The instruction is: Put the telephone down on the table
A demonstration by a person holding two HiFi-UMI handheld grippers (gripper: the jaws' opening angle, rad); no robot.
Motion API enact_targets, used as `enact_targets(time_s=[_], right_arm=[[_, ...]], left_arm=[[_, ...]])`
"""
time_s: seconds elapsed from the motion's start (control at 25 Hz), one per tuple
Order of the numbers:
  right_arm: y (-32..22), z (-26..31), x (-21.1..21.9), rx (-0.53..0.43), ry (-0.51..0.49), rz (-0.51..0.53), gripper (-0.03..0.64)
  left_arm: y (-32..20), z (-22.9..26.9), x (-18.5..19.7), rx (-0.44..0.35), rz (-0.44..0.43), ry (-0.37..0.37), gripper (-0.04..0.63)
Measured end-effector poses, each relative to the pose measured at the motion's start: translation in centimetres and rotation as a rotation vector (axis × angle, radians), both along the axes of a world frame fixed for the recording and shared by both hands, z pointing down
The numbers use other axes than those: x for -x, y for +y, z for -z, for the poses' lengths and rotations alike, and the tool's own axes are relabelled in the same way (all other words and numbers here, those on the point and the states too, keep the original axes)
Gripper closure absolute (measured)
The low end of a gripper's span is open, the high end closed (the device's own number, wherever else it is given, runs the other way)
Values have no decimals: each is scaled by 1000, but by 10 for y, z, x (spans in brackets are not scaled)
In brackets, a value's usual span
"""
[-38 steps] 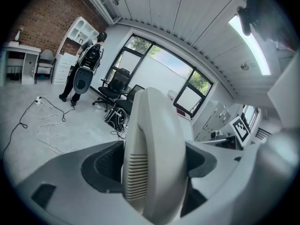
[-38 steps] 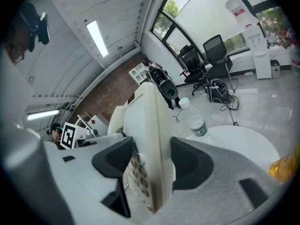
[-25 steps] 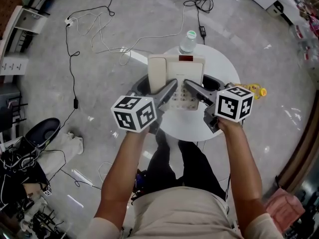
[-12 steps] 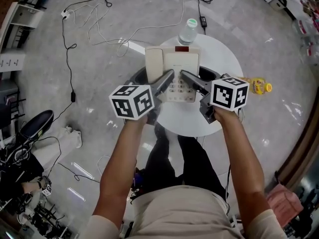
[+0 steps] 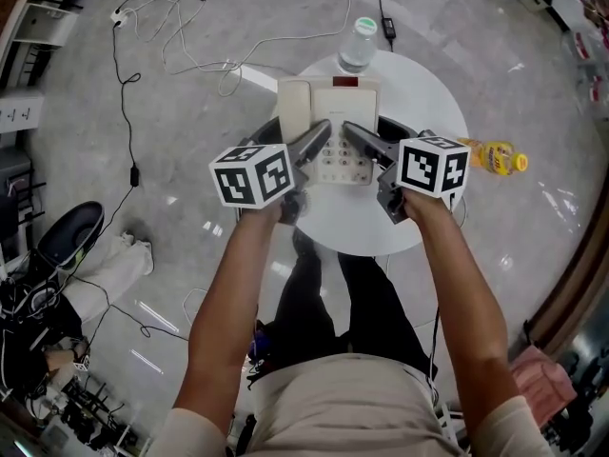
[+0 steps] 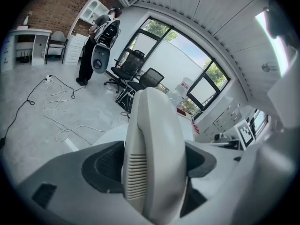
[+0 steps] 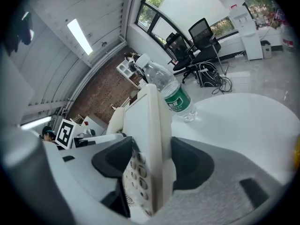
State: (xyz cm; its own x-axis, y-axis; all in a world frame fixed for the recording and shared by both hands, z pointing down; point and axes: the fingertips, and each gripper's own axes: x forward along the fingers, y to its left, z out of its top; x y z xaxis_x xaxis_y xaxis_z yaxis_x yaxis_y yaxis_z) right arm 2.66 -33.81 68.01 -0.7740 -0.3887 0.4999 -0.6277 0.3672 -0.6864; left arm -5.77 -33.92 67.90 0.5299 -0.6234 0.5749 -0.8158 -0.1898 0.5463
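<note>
A beige telephone (image 5: 333, 122) with its handset (image 5: 295, 117) on the left side sits over the round white table (image 5: 428, 112). I cannot tell if it touches the tabletop. My left gripper (image 5: 320, 139) is shut on the handset side; in the left gripper view the handset (image 6: 154, 149) fills the gap between the jaws of that gripper (image 6: 152, 165). My right gripper (image 5: 356, 135) is shut on the keypad side; in the right gripper view the telephone (image 7: 147, 125) stands edge-on between the jaws of that gripper (image 7: 150, 168).
A clear water bottle (image 5: 356, 50) with a green label (image 7: 172, 97) stands at the table's far edge, just beyond the telephone. A yellow bottle (image 5: 493, 155) lies on the floor to the right. Cables (image 5: 181, 27) trail over the floor at the far left. Bare tabletop (image 7: 243, 121) lies right of the telephone.
Both grippers have stayed shut on the telephone. Telephone, grippers and table have together slid a little upward in the head view; the telephone's place over the table looks much the same.
</note>
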Motion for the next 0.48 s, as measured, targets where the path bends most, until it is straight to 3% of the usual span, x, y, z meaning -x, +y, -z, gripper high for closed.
enact_targets(time_s=[0.48], right_arm=[[-10,-41,-3,13,20,5,360]], left_arm=[[-8,-41,-4,43,13,-22,242]])
